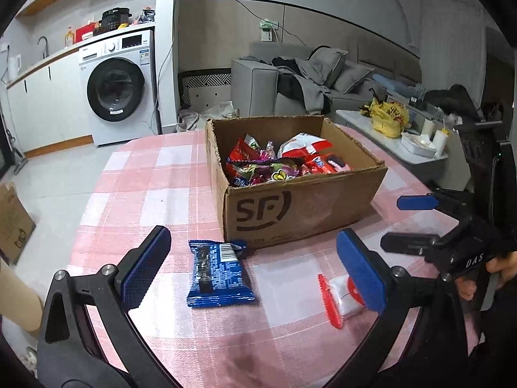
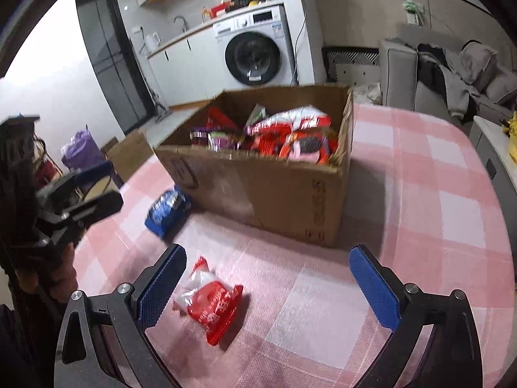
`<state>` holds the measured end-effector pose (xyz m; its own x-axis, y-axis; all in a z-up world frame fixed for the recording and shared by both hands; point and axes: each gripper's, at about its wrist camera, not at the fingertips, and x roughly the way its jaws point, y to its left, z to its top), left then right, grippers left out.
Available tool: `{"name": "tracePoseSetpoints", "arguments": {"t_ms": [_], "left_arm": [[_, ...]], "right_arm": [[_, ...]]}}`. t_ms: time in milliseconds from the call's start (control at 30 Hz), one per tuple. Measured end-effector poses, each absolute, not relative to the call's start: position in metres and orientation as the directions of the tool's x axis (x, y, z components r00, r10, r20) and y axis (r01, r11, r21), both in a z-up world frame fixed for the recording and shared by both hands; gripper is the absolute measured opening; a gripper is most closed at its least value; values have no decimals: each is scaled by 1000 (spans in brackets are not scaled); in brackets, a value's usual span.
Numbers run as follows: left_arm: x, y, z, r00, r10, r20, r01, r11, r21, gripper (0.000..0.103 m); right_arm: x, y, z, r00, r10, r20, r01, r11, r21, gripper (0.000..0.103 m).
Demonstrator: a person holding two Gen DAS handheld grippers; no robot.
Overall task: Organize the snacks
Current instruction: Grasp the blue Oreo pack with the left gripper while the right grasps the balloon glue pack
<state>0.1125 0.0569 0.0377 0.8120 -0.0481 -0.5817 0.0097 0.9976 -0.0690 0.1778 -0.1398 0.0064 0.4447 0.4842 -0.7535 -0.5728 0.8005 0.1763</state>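
Snacks mostly in box point(image 1: 300, 207), two loose on bench point(image 1: 135, 187): blue pack point(image 1: 218, 274) between wide-open left gripper point(image 1: 253, 271) pads, red pack point(image 2: 211, 300) inside wide-open right gripper point(image 2: 268, 286); pickup step, next lower and close.

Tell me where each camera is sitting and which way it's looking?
Left wrist view: sits on the left claw, looking down at the blue snack pack lying before the cardboard box; its open blue pads frame the pack, and the right claw with a hand shows at the right edge.
Right wrist view: sits on the right claw, looking down at the red-and-white snack pack; the left claw shows at the left edge.
Shared: box, both packs, pink checked tablecloth, washing machine.
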Motion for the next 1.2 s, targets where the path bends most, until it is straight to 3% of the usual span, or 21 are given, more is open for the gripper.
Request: {"name": "tracePoseSetpoints", "arguments": {"t_ms": [667, 1000, 1200], "left_arm": [[139, 71, 2, 756, -47, -653, -24, 995, -100, 102], [146, 70, -8, 737, -45, -674, -24, 995, -92, 102], [148, 70, -13, 731, -41, -682, -27, 996, -89, 102]], "right_arm": [[156, -75, -49, 290, 444, -848, -695, 707, 132, 103], [169, -95, -52, 306, 388, -869, -671, 736, 91, 103], [180, -109, -50, 303, 411, -860, -633, 761, 141, 103]]}}
